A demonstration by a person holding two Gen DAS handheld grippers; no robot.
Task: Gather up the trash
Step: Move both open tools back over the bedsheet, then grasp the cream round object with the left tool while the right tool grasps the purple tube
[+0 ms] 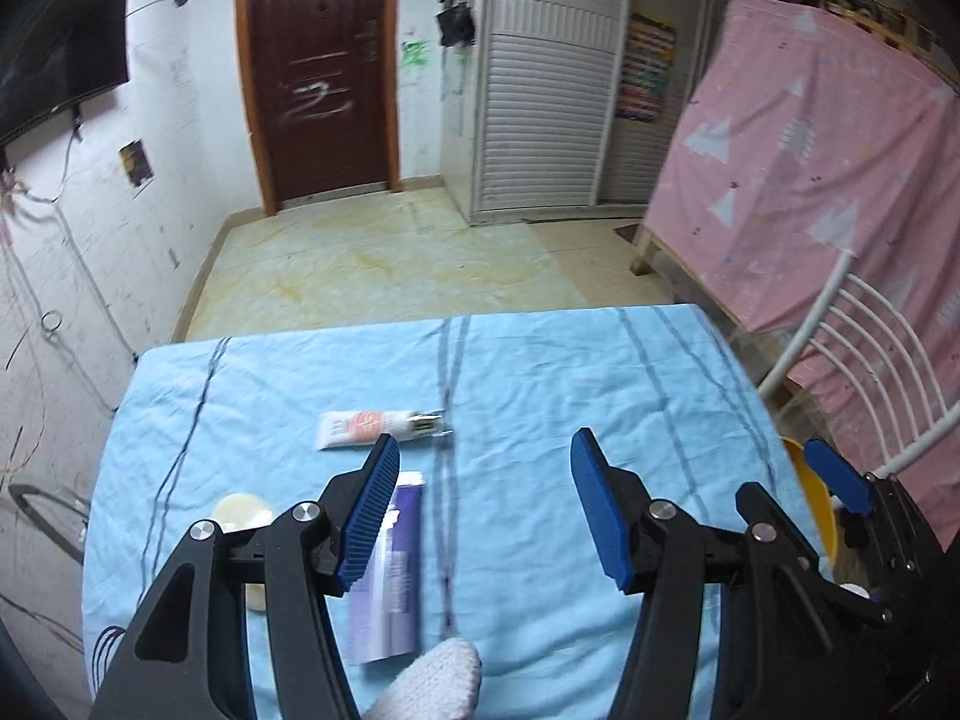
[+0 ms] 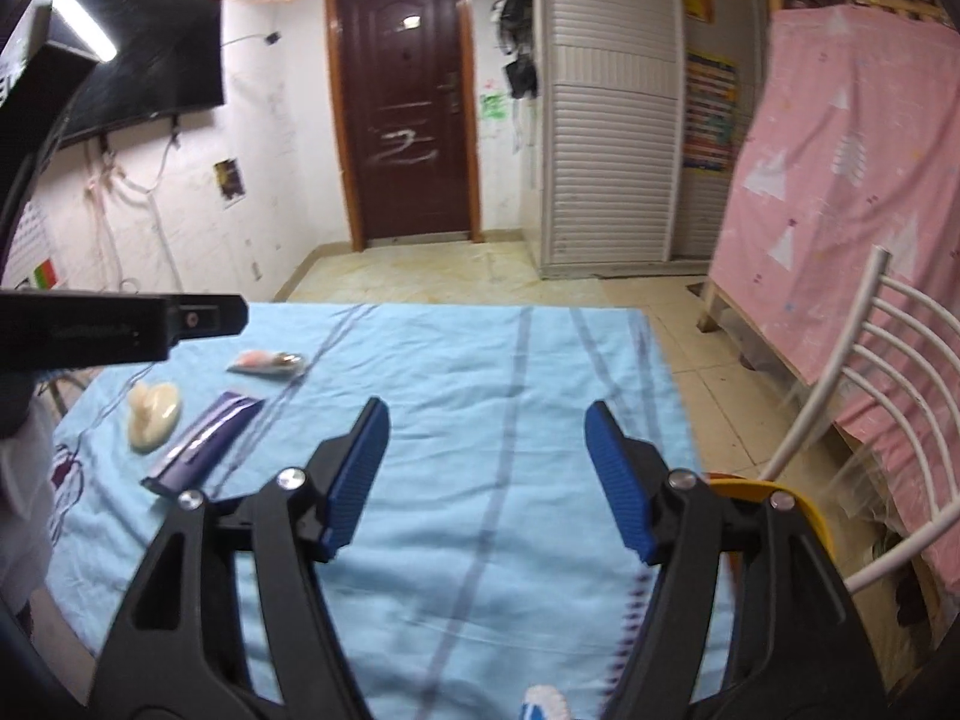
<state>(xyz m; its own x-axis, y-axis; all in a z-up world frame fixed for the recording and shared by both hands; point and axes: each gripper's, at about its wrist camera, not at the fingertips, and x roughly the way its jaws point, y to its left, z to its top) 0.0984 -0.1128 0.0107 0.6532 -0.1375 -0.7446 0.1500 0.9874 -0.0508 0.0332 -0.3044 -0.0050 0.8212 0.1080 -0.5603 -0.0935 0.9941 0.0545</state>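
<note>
On the blue cloth-covered table (image 1: 540, 372) lie three pieces of trash. A white and orange tube (image 1: 372, 427) lies ahead of my left gripper (image 1: 486, 468), which is open and empty above the cloth. A purple tube (image 1: 390, 576) lies under its left finger. A cream blob-shaped piece (image 1: 243, 513) sits further left, partly hidden. In the right wrist view the same tube (image 2: 267, 363), purple tube (image 2: 207, 444) and cream piece (image 2: 153, 414) lie to the left of my right gripper (image 2: 486, 426), which is open and empty. The right gripper (image 1: 840, 480) also shows at the table's right edge.
A yellow bin (image 2: 798, 510) stands off the table's right edge, beside a white metal chair (image 2: 870, 396). A pink sheet (image 2: 852, 192) covers a frame on the right. A brown door (image 2: 408, 102) and white wardrobe (image 2: 606, 120) stand at the back.
</note>
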